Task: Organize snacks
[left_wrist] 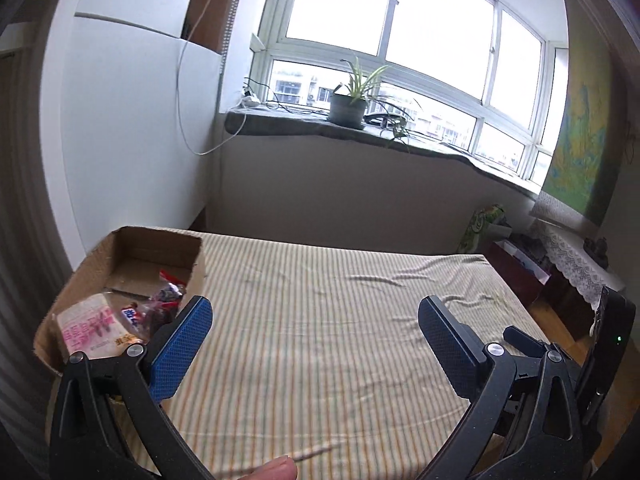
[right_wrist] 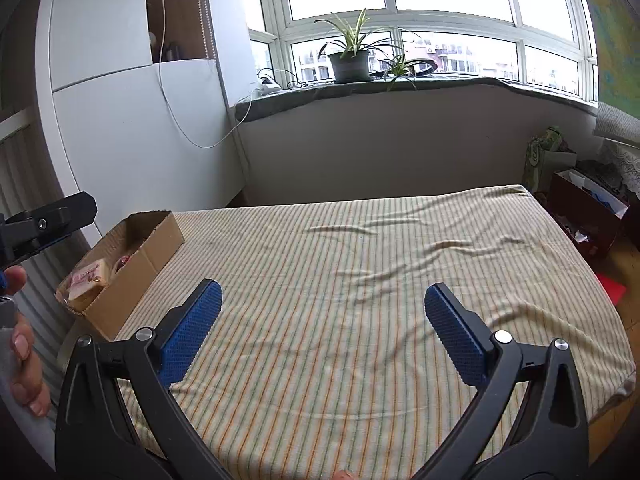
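Note:
A shallow cardboard box (left_wrist: 160,238) lies at the left edge of a striped table. It holds a pale packet with pink print (left_wrist: 90,326), a small blue-and-white wrapped bar (left_wrist: 131,316) and a dark clear-wrapped snack (left_wrist: 168,294). My left gripper (left_wrist: 316,312) hovers open just right of the box, nothing between its fingers. In the right wrist view the box (right_wrist: 132,276) sits left of my right gripper (right_wrist: 322,298), which is open and empty above the cloth. The pale packet (right_wrist: 88,280) shows inside.
The striped tablecloth (right_wrist: 360,280) is wrinkled toward the far right. A white cabinet (right_wrist: 132,128) stands behind the box. A potted plant (right_wrist: 350,60) sits on the windowsill. Bags and a dark red box (right_wrist: 584,216) stand on the floor at right. A hand (right_wrist: 20,344) holds the left gripper.

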A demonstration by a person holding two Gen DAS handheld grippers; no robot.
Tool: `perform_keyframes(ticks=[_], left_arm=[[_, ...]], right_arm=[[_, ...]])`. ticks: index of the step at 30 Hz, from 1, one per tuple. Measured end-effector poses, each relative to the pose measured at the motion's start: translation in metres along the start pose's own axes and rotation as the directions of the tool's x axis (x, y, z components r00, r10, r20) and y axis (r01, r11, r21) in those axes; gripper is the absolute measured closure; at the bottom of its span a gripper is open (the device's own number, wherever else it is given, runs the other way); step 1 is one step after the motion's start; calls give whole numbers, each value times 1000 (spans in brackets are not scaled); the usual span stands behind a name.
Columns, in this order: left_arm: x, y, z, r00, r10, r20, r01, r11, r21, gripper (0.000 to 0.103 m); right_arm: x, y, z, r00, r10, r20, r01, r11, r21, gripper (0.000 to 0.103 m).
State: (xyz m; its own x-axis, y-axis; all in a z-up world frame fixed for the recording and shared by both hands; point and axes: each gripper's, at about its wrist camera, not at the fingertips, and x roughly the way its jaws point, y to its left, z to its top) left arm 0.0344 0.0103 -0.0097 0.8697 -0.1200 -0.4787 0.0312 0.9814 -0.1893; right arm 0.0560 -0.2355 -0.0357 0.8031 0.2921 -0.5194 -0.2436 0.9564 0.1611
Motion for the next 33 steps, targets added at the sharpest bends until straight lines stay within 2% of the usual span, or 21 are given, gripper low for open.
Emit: perform_keyframes(ticks=[8,16,33], left_arm=[[3,-23,-1,1000,-4,-21,5,999,48,1],[9,-27,-3,996,78,-48,-73,993,88,1],[-1,-17,3,992,130,-1,-129,988,90,0]], right_arm=[[-7,-10,5,1000,-14,8,14,1000,-4,0],[-17,-9,20,998,-63,28,65,997,-52,0],[-13,4,30,998,-60,26,62,995,-84,0]])
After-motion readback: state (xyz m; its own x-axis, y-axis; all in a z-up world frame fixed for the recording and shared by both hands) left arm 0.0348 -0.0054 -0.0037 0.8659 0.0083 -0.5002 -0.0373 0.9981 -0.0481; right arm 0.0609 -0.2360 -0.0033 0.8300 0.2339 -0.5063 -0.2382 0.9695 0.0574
